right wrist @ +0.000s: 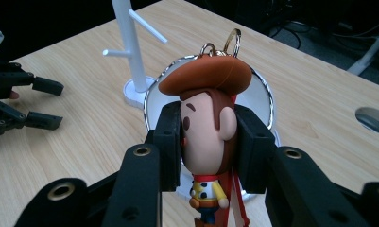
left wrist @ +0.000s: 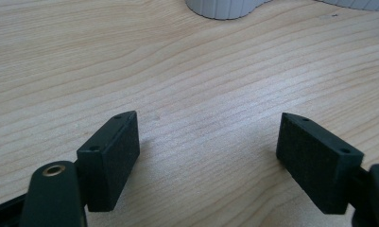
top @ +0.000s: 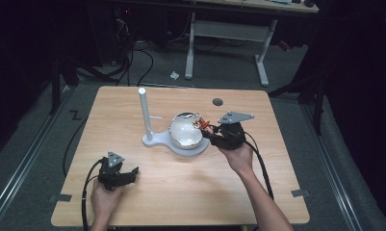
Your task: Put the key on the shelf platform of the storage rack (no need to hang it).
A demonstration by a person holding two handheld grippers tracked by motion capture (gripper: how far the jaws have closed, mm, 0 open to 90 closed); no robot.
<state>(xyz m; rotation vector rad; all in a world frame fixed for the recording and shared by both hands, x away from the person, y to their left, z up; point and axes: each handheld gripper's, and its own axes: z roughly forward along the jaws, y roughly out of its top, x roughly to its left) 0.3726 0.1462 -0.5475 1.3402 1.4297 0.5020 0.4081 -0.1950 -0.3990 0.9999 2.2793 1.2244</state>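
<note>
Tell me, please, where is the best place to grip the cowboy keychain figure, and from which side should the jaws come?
Grip the cowboy figure by its head, one jaw on each cheek, as the right gripper does. The head is the widest, roundest part; the body below looks too small to hold firmly. Coming from the sides also leaves the hat and the metal ring on top free, probably for hanging on the white stand.
</note>
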